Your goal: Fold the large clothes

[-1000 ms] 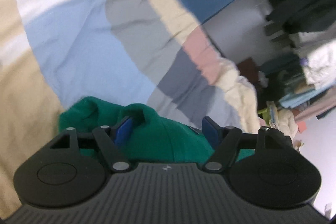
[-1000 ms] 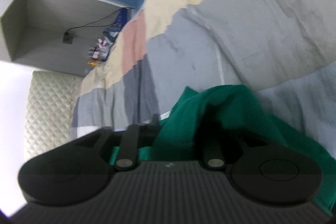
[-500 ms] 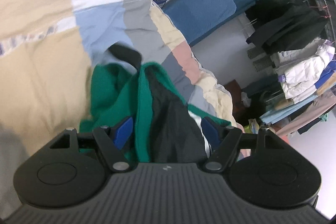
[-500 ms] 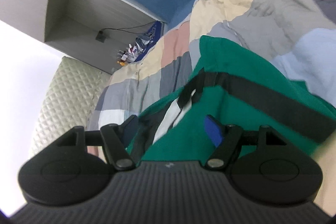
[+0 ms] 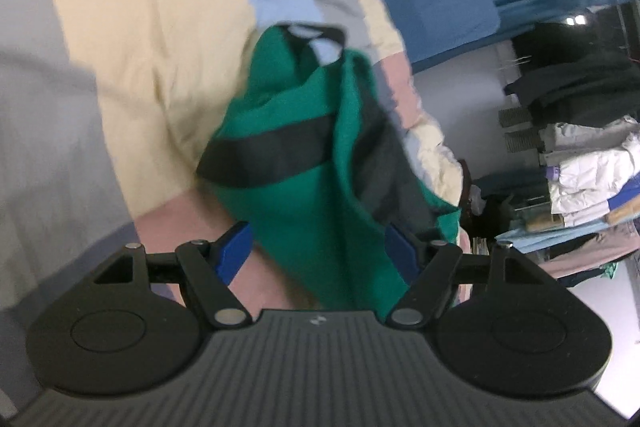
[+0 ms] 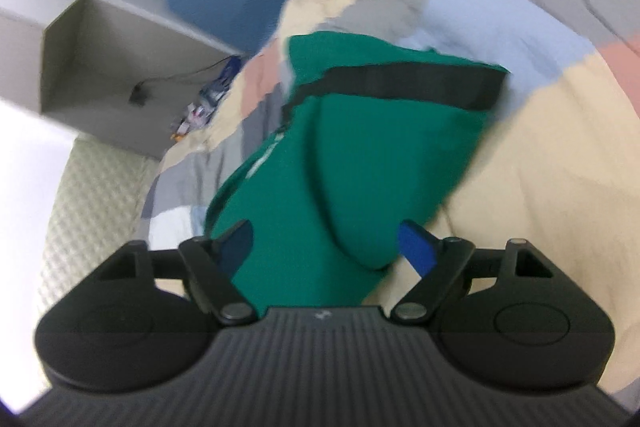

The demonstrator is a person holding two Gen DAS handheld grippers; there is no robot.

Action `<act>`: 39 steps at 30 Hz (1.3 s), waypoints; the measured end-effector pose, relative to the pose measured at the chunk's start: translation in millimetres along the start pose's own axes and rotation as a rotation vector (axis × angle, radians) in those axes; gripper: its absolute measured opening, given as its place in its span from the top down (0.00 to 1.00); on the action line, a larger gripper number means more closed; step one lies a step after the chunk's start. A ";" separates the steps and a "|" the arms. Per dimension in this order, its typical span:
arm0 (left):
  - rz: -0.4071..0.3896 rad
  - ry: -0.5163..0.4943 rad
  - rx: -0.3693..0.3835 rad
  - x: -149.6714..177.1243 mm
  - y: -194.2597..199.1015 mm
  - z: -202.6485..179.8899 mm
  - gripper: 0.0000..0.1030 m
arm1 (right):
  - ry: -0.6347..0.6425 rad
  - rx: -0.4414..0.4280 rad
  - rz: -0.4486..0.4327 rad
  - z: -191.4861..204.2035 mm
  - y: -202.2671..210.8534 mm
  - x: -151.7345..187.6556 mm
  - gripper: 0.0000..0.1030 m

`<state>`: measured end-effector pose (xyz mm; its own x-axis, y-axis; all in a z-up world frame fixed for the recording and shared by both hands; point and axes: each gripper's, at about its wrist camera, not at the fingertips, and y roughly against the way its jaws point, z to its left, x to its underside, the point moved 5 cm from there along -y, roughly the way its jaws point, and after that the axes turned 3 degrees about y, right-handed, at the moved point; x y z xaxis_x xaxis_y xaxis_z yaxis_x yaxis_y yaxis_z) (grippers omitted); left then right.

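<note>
Garment [image 5: 320,155], green with a black band, lies bunched on the bed's quilt [image 5: 152,39], stretching away between both grippers: left gripper [image 5: 320,247] spread, right gripper [image 6: 326,243] opening, neither pressing cloth.

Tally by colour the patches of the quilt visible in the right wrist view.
On the patchwork quilt, right wrist view:
Cream patches: 2
Grey patches: 3
Light blue patches: 1
Pink patches: 3
Total: 9, approximate given blur; the green garment hides more.
</note>
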<state>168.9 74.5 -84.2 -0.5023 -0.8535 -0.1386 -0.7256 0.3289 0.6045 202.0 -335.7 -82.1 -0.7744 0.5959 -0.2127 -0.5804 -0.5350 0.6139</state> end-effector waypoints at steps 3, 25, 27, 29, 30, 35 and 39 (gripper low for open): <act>0.023 0.036 -0.007 1.3 -15.0 11.5 0.24 | -0.056 0.016 0.014 -18.3 -12.7 3.5 0.20; -0.002 0.170 0.082 -32.3 -97.9 23.0 0.14 | -0.091 -0.122 -0.079 -52.1 -97.7 -31.0 0.34; -0.006 0.160 0.091 -34.3 -102.4 23.0 0.14 | -0.054 -0.104 -0.082 -49.6 -100.3 -32.9 0.40; -0.009 0.136 0.098 -36.4 -102.9 22.0 0.19 | -0.017 -0.092 -0.096 -46.4 -100.4 -34.0 0.51; -0.009 0.123 0.097 -37.2 -101.7 22.3 0.22 | -0.002 -0.093 -0.106 -45.0 -99.6 -34.6 0.60; -0.005 0.083 0.111 -40.8 -91.1 15.8 0.60 | 0.137 -0.073 -0.151 -21.9 -83.4 -34.1 0.79; -0.008 0.044 0.109 -35.2 -79.8 14.5 0.66 | 0.191 -0.068 -0.167 -11.7 -66.1 -22.2 0.82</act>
<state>237.6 84.1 -139.0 -0.4770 -0.8724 -0.1064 -0.7775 0.3624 0.5139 254.7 -320.6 -126.9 -0.6964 0.5587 -0.4505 -0.7146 -0.4815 0.5075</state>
